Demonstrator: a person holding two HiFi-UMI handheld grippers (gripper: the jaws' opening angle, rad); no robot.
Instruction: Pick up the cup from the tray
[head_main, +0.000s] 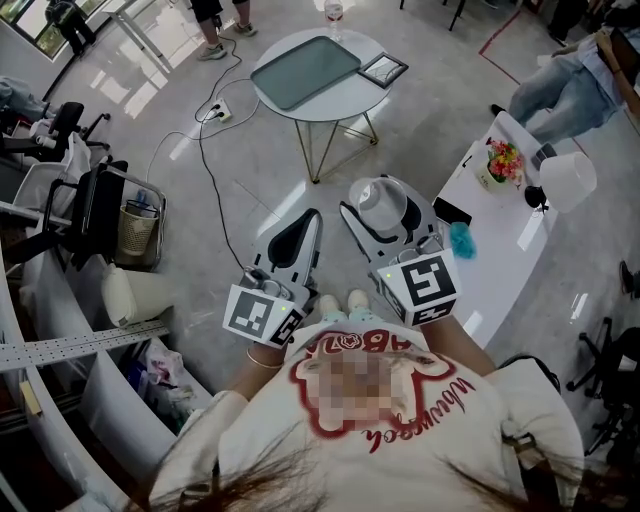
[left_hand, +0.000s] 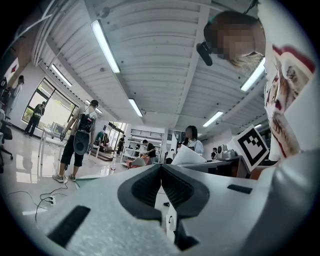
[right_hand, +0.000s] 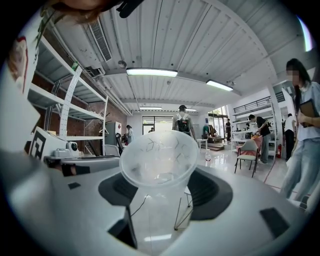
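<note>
Cream T-shirt (head_main: 400, 430) with red print, lowest in the head view, both forearms reaching forward from it.

Right gripper (head_main: 385, 203): marker cube toward the body, jaws spread and pinching a clear plastic cup (head_main: 381, 200) from both sides. Same hold in the right gripper view (right_hand: 165, 192), dark pads against the lower wall of the cup (right_hand: 157, 160), its mouth turned toward the camera.

Left gripper (head_main: 306, 225): just beside the right one, level with it, jaws pressed together pad to pad; confirmed in the left gripper view (left_hand: 161, 172).

Cup carried in the air over grey floor (head_main: 250, 190), well apart from the grey-green tray (head_main: 305, 72).

Tray flat on a round white table (head_main: 300, 110) with gold wire legs, farther ahead.

White curved counter (head_main: 500, 240) at right, bearing a small pot of flowers (head_main: 503, 158).

Power strip (head_main: 215, 112) with a trailing cable on the floor, left of the table.
</note>
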